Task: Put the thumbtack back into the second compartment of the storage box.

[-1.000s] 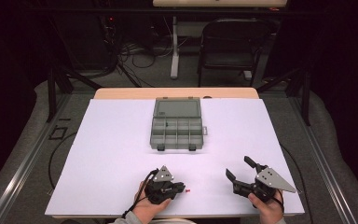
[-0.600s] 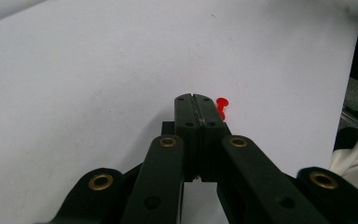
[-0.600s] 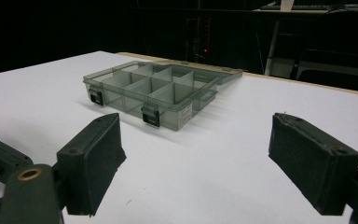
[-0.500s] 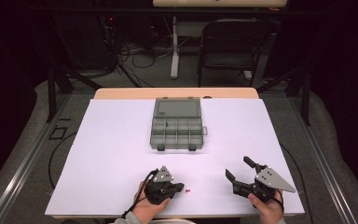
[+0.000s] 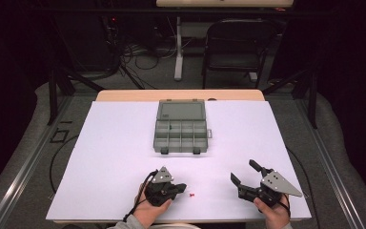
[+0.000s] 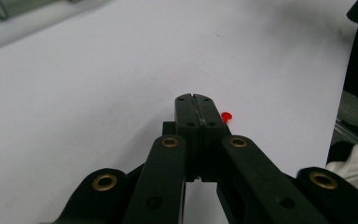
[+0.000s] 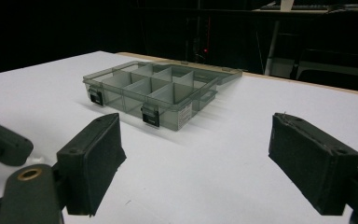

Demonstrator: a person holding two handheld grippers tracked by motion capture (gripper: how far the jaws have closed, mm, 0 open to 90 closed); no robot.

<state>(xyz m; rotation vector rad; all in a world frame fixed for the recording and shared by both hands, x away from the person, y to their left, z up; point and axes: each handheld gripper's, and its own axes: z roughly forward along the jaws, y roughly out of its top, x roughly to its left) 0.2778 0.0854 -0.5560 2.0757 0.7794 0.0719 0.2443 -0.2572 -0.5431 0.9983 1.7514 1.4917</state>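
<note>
Nearest us, at the table's front edge, our left gripper [image 5: 181, 187] rests low on the white paper-covered table [image 5: 114, 157], jaws pressed together with nothing between them; compared with the frames of a second and half a second ago it has not shifted, nor has anything else on the sheet.

Just beside its tip, apart from the jaws, lies the small red plastic pin [image 6: 226, 115]; in the high view it shows as a red speck [image 5: 191, 194] a little to the right of the closed tip; it is untouched on the paper.

To the right, well apart, our right gripper [image 5: 245, 172] sits in the hand with its jaws spread wide and empty; its padded fingers [image 7: 91, 163] frame the view ahead.

Farther off, mid-table, stands the translucent grey plastic compartment box [image 5: 181, 133], lid laid open flat behind it; a small dark green item sits in one rear-left compartment.

We judge the stillness a pause before the pick: the left jaws must open before they can take the pin.
</note>
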